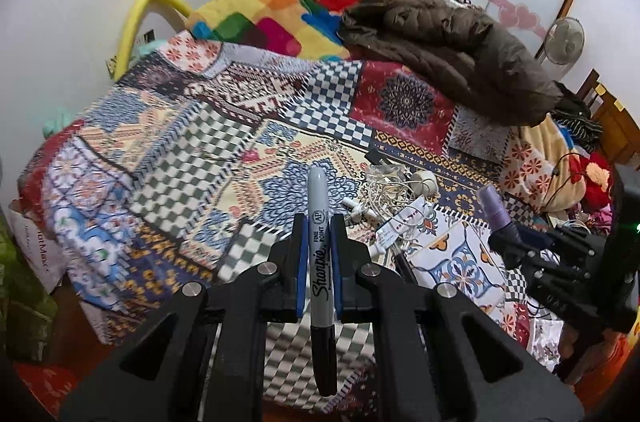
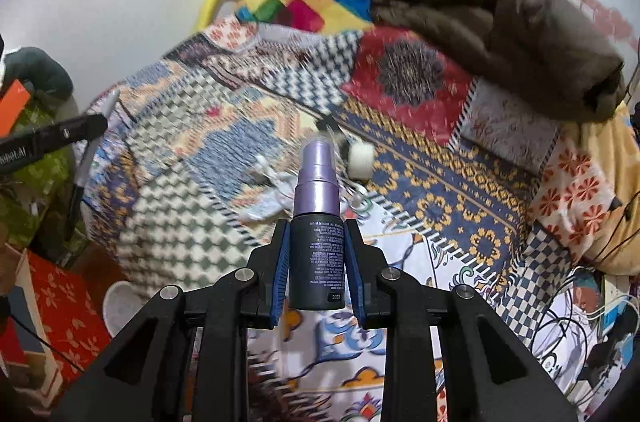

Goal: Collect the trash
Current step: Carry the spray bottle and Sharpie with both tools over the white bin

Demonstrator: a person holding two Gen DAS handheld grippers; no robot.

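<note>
My left gripper (image 1: 319,222) is shut on a grey and black Sharpie marker (image 1: 320,262), which stands upright between the blue pads above the patchwork bedspread (image 1: 168,142). My right gripper (image 2: 317,226) is shut on a small dark spray bottle with a purple cap (image 2: 318,222), held upright over the bed. The left wrist view shows that bottle (image 1: 498,208) and the right gripper at the right edge. In the right wrist view the marker (image 2: 86,158) and the left gripper's fingers (image 2: 60,134) appear at the far left.
A tangle of white cables, a charger and paper tags (image 1: 396,198) lies mid-bed. A brown jacket (image 1: 448,38) and a bright blanket (image 1: 272,10) are piled at the far end. Boxes and bags (image 2: 52,302) stand on the floor left of the bed; more cables (image 2: 580,322) lie at right.
</note>
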